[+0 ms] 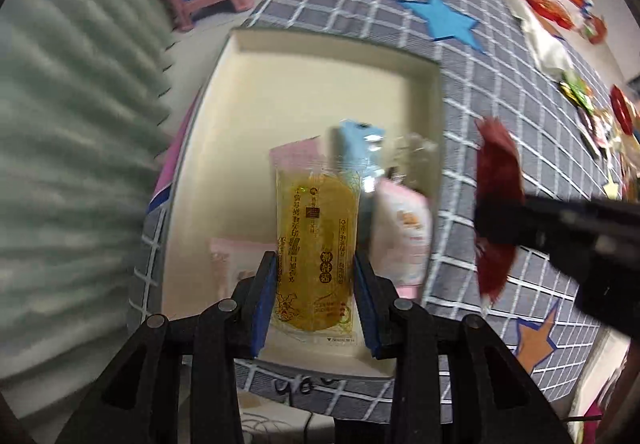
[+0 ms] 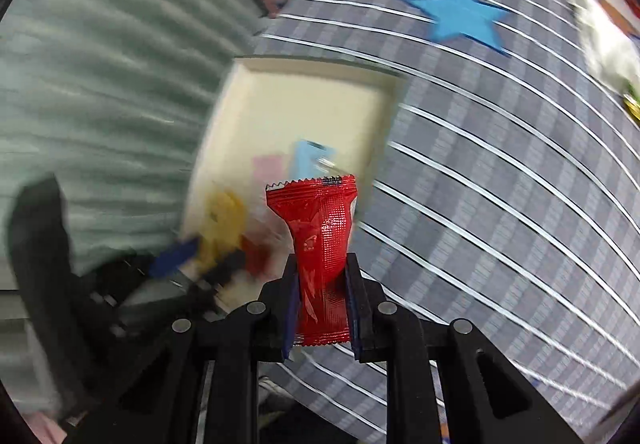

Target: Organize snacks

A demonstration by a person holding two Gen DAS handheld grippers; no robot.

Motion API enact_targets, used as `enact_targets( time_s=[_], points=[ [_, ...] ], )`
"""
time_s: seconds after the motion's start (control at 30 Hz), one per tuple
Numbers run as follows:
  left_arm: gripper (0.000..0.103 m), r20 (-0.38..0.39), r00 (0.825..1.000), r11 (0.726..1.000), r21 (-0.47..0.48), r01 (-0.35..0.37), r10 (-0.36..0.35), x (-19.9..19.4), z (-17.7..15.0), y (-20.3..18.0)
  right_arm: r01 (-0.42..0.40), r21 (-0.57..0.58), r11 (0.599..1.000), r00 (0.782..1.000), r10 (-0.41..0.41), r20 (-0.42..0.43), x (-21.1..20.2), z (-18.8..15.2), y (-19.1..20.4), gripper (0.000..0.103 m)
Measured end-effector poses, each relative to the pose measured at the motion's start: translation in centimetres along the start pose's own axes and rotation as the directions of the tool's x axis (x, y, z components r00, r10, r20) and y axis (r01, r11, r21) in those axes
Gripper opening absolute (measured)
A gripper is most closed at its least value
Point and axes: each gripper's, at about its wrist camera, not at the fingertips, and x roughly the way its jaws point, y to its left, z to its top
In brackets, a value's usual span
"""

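Snack packets (image 1: 316, 248) above checked tablecloth (image 1: 500, 115), cream tray (image 1: 320, 83)

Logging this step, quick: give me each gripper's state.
Left gripper: closed on the yellow snack packet.
Right gripper: closed on the red snack packet.

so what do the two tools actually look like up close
Both look alike. The left tool and the right tool are matte black plastic, each with two straight fingers faced inside with dark blue pads. Behind the fingers, black linkage arms fan out, joined by round grey pivot pins. No cables, markings, sleeves or hands show clearly.
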Motion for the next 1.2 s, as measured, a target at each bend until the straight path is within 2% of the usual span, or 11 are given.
enact_targets(
  time_s=[0.07,0.13,0.2,0.27,0.4,0.6,0.7,0.83,0.9,1.03,1.2],
  points=[
    [0.046,-0.015,1.0,1.0,-0.002,-0.011,0.011,0.4,-0.1,0.5,-0.05,0.006,0.999,0.999,0.05,-0.014,1.4,1.6,1.0,0.026],
    [0.058,-0.023,1.0,1.0,0.01,-0.02,0.02,0.5,-0.3,0.3,-0.026,0.03,0.999,1.0,0.027,-0.013,1.7,1.9,0.7,0.086],
    [0.063,-0.006,1.0,0.999,0.047,0.0,0.001,0.0,-0.5,-0.8,0.049,0.061,0.997,0.998,-0.051,0.029,1.2,1.6,-0.7,0.101],
    [0.068,0.013,1.0,0.992,0.121,0.027,-0.028,-0.3,-0.5,-3.2,0.162,0.099,0.982,0.982,-0.171,0.086,0.1,0.4,-3.3,0.101],
    [0.081,0.071,0.988,0.952,0.283,0.113,-0.138,-0.9,-1.0,-10.9,0.403,0.265,0.876,0.881,-0.449,0.148,-1.8,-4.6,-12.4,0.101],
    [0.081,0.237,0.95,0.925,0.365,0.106,-0.202,1.7,-0.5,-21.1,0.489,0.526,0.696,0.762,-0.634,0.13,-3.4,-12.7,-23.9,0.101],
    [0.081,0.252,0.953,0.917,0.396,0.054,-0.166,5.0,0.5,-24.2,0.382,0.586,0.715,0.784,-0.586,0.204,-3.0,-14.8,-26.7,0.103],
    [0.086,0.306,0.94,0.95,0.309,0.053,-0.152,8.1,2.0,-24.9,0.394,0.507,0.767,0.656,-0.621,0.429,-2.5,-15.9,-26.3,0.103],
    [0.101,0.37,0.922,0.966,0.259,0.017,-0.115,8.6,2.2,-25.1,0.39,0.523,0.758,0.641,-0.631,0.437,-2.4,-15.8,-26.5,0.103],
    [0.103,0.472,0.869,0.975,0.22,0.043,-0.145,9.6,1.5,-25.3,0.394,0.532,0.75,0.635,-0.64,0.433,-2.1,-15.6,-26.6,0.103],
    [0.103,0.467,0.872,0.974,0.221,0.043,-0.144,9.5,1.7,-25.3,0.394,0.531,0.75,0.635,-0.641,0.432,-2.1,-15.5,-26.7,0.103]
  ],
)
